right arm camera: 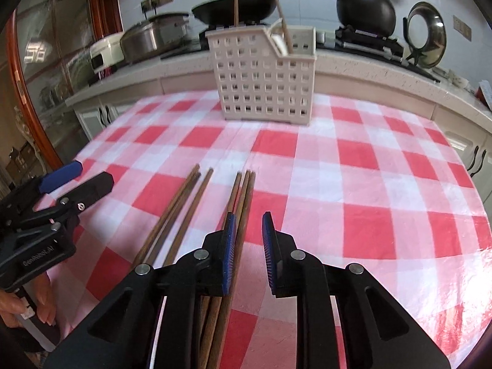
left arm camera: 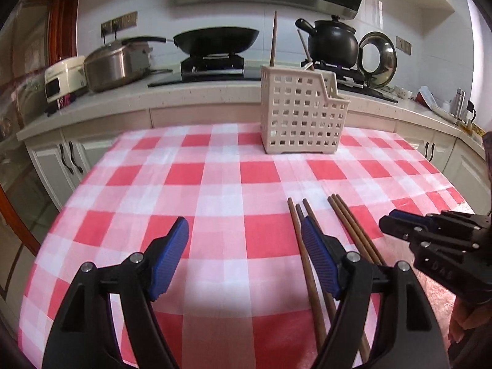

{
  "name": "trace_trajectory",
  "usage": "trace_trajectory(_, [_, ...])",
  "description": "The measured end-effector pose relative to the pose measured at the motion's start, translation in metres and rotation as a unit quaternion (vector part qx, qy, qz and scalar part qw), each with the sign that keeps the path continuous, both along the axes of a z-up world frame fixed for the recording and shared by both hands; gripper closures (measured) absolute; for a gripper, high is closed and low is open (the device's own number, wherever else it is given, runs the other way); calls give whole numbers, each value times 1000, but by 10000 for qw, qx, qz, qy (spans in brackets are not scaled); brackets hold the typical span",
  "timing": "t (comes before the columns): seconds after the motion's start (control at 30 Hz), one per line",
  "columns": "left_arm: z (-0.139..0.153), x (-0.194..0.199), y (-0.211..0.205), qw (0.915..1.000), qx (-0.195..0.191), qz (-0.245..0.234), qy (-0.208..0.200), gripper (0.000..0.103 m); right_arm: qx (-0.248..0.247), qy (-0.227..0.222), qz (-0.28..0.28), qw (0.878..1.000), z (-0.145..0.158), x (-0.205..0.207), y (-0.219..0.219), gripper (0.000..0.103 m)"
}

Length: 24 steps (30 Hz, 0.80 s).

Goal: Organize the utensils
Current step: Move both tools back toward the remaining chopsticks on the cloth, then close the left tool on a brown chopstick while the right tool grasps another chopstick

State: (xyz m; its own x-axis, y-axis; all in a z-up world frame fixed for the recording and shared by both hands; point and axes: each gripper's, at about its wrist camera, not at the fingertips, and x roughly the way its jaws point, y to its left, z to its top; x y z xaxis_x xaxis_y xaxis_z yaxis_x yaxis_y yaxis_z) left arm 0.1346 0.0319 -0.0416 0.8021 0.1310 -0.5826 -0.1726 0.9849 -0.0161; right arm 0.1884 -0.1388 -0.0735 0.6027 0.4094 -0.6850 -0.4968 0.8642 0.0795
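While both grippers hang low over the checked tablecloth (right arm camera: 353,160), you are at the pick-up step: six wooden chopsticks lie loose and none is held. The left gripper (left arm camera: 244,235) stands wide open and empty; its right finger (left arm camera: 316,255) sits over the left group of three chopsticks (left arm camera: 299,240). The right gripper (right arm camera: 248,236) is parted narrowly, also empty, with the right group of three chopsticks (right arm camera: 244,193) running under its left finger (right arm camera: 229,255).

From the right wrist camera, the perforated utensil holder (right arm camera: 261,83) stands at twelve o'clock, well apart from the chopsticks, with two chopsticks already upright in it.

Next move, as judged: shift the right gripper toward nine o'clock so one chopstick lies between the pads, lower, then close. Flat, thin sticks lying side by side call for a precise, low approach; expect neighbours to be dragged along.
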Motion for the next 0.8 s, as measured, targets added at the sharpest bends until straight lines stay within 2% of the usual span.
trace_trajectory(0.2, [-6, 3, 5, 9998, -141, 7, 130, 30, -168, 136, -43, 9998, -9, 5, 5, 84])
trace_trajectory(0.8, [-18, 12, 5, 9987, -159, -44, 480, 30, -523, 245, -78, 9983, -16, 14, 18, 86])
